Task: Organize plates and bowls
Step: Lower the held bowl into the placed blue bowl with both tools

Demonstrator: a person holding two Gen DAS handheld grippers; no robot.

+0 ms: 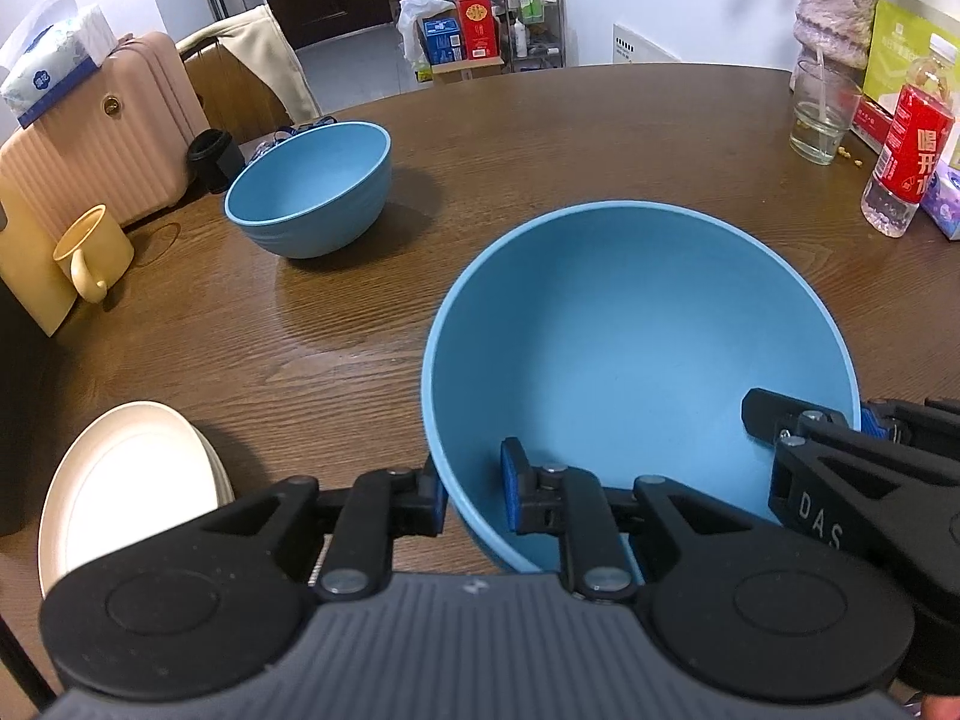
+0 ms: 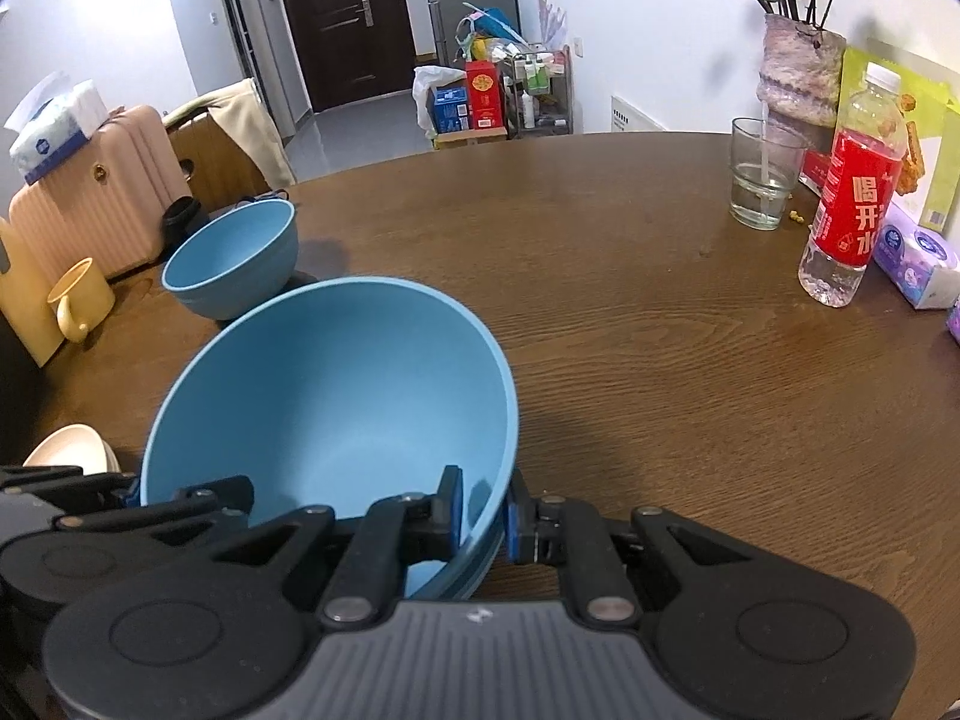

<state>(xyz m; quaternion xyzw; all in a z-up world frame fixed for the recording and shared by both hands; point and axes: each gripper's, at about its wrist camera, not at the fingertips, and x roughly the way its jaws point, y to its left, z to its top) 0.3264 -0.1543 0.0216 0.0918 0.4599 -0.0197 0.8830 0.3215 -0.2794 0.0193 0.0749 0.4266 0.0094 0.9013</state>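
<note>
A large blue bowl (image 1: 630, 360) is held near me over the brown table (image 1: 540, 138). My left gripper (image 1: 477, 495) is shut on its near left rim, one finger inside, one outside. My right gripper (image 2: 485, 510) is shut on the bowl's (image 2: 336, 396) right rim, and shows in the left wrist view (image 1: 840, 420). A second blue bowl (image 1: 312, 186) stands at the far left, also in the right wrist view (image 2: 231, 258). Cream plates (image 1: 126, 486) are stacked at the near left; their edge shows in the right wrist view (image 2: 72, 447).
A yellow mug (image 1: 90, 252) and a cutting board (image 1: 24, 276) stand at the left edge. A glass (image 2: 759, 180), a red-labelled bottle (image 2: 852, 192), a vase (image 2: 798, 69) and tissue packs (image 2: 918, 258) stand at the right. A suitcase (image 1: 90, 138) and chair are behind the table.
</note>
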